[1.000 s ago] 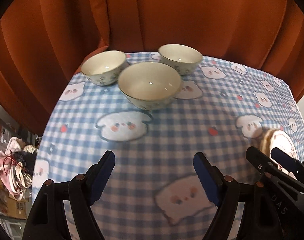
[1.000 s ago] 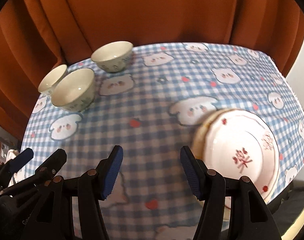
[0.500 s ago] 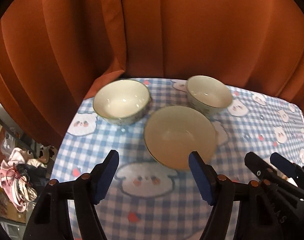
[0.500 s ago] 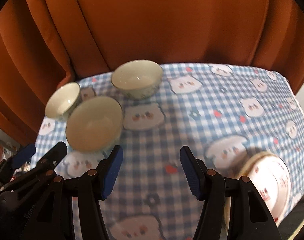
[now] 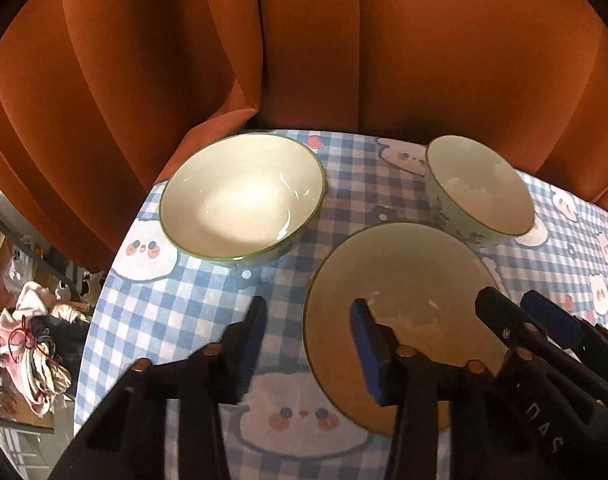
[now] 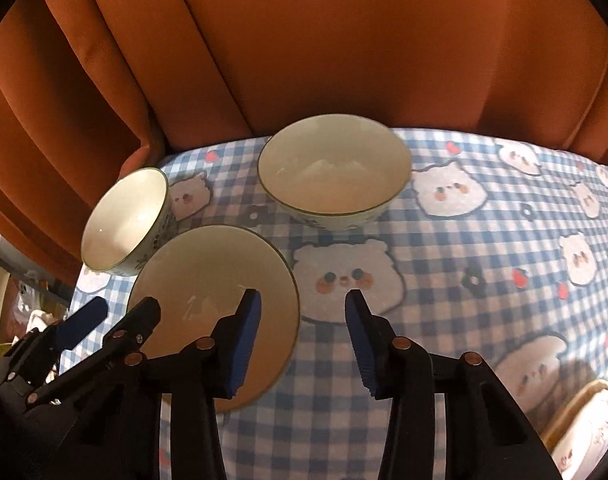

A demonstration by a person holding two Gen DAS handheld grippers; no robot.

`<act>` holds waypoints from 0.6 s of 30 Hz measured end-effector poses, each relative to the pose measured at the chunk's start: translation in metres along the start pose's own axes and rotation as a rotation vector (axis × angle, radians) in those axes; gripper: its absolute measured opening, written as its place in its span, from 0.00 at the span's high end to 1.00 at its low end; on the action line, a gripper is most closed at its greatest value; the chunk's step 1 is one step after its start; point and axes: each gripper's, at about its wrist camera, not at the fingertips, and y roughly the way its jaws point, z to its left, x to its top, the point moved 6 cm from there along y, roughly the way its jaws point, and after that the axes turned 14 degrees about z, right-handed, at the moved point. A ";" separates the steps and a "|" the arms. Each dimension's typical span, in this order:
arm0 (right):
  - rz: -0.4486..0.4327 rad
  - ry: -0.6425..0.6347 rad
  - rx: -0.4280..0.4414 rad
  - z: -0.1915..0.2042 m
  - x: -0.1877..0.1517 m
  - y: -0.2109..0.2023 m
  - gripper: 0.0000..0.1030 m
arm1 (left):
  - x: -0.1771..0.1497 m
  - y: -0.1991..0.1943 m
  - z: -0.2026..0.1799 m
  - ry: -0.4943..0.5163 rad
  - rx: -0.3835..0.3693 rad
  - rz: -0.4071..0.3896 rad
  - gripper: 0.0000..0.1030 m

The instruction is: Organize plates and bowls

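Three pale bowls with thin green rims stand on the checked cloth. The nearest bowl [image 5: 400, 280] [image 6: 208, 280] lies between my two grippers. My left gripper [image 5: 309, 320] straddles its left rim, one blue pad inside and one outside; the jaws are closing and the pads are still clear of the rim. My right gripper [image 6: 302, 308] straddles the right rim in the same way, also closing without touching. Each gripper shows in the other's view: the right gripper [image 5: 508, 300] and the left gripper [image 6: 126, 308]. A second bowl [image 5: 242, 196] [image 6: 124, 224] and a third [image 5: 480, 188] [image 6: 334, 172] stand just behind.
Orange curtain [image 5: 304, 40] hangs close behind the bowls. The table's left edge [image 5: 104, 300] drops to a heap of cloth and clutter [image 5: 28, 344] below. A stack of plates [image 6: 584, 420] with red marks sits at the near right.
Both grippers moved forward across the table to the bowls, and their jaws narrowed. They now straddle the nearest bowl's two sides; the plates slid to the view's edge.
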 end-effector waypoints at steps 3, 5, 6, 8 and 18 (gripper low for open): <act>0.010 -0.007 0.002 0.004 0.007 0.013 0.54 | 0.003 0.011 0.002 -0.011 -0.014 0.019 0.68; 0.007 -0.017 0.000 0.006 0.011 0.018 0.63 | 0.004 0.016 0.002 -0.018 -0.018 0.028 0.70; 0.008 -0.024 -0.001 0.008 0.013 0.021 0.69 | 0.005 0.017 0.003 -0.020 -0.021 0.029 0.73; 0.017 -0.031 0.006 0.010 0.015 0.025 0.73 | 0.005 0.018 0.003 -0.017 -0.037 0.031 0.76; 0.046 -0.034 0.048 0.013 0.017 0.030 0.82 | 0.007 0.014 -0.004 0.025 -0.070 0.020 0.87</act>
